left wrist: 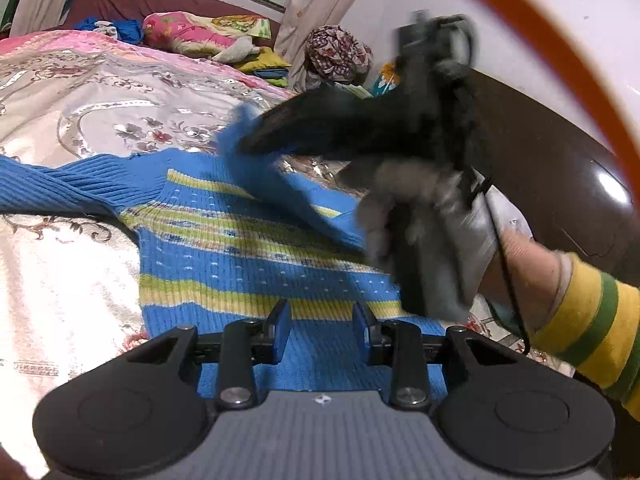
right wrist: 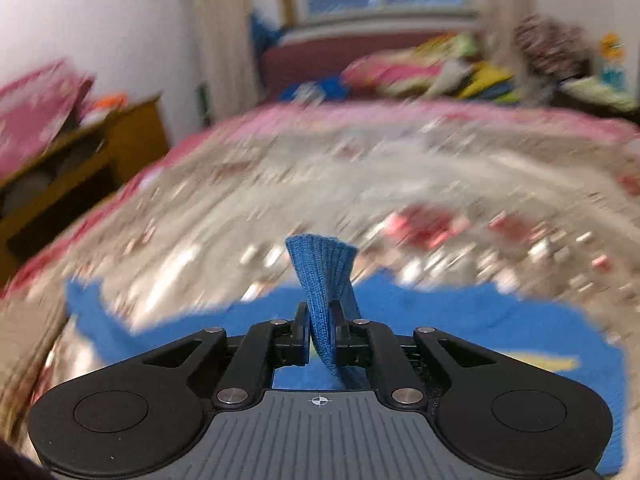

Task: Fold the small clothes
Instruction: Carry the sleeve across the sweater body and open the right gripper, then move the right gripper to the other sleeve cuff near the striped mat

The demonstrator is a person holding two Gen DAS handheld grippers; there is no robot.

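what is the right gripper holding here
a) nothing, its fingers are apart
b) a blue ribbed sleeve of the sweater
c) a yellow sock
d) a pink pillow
b: in the right wrist view the right gripper is closed on a bunched strip of blue ribbed sleeve belonging to the striped blue sweater spread on the bedspread, while the left gripper is open over the sweater's hem.
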